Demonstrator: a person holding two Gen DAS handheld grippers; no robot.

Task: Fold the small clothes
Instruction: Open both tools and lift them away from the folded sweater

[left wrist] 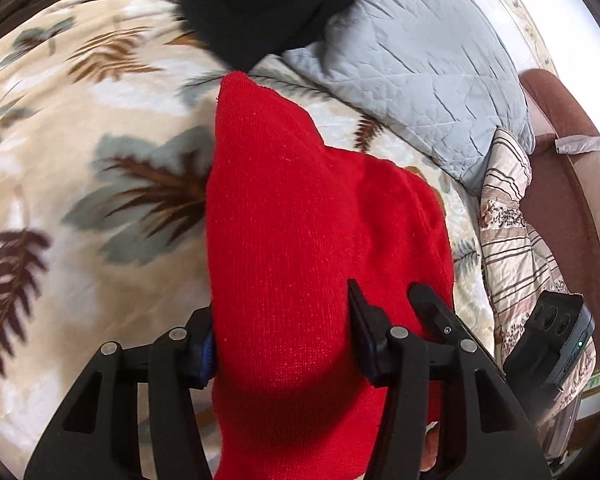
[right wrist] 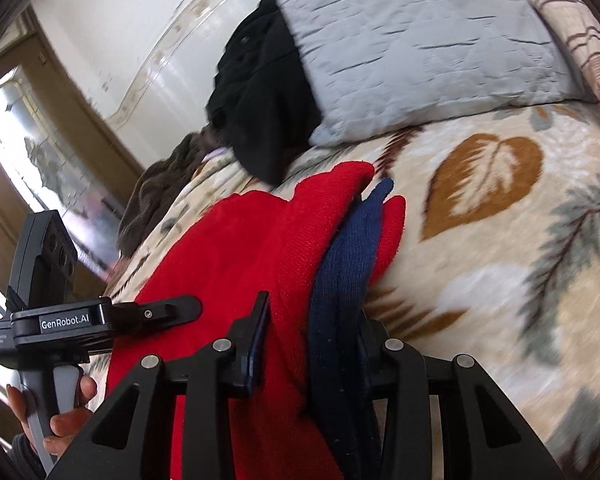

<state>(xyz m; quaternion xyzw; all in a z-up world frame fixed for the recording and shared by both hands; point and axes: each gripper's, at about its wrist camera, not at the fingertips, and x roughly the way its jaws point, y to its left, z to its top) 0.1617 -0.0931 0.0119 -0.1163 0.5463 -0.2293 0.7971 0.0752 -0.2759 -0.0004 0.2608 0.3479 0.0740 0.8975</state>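
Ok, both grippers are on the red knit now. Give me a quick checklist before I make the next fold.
1. Left gripper holds the red garment: ok, fabric fills its jaws.
2. Right gripper holds red and navy fabric: ok.
3. Both grip the same garment: cannot tell.
4. Landing spot on leaf-print blanket free: ok.
5. Black clothing clear of the red garment: not ok, it meets the tip.
6. Garment flat, unbunched: not ok, layers bunch at the right gripper.
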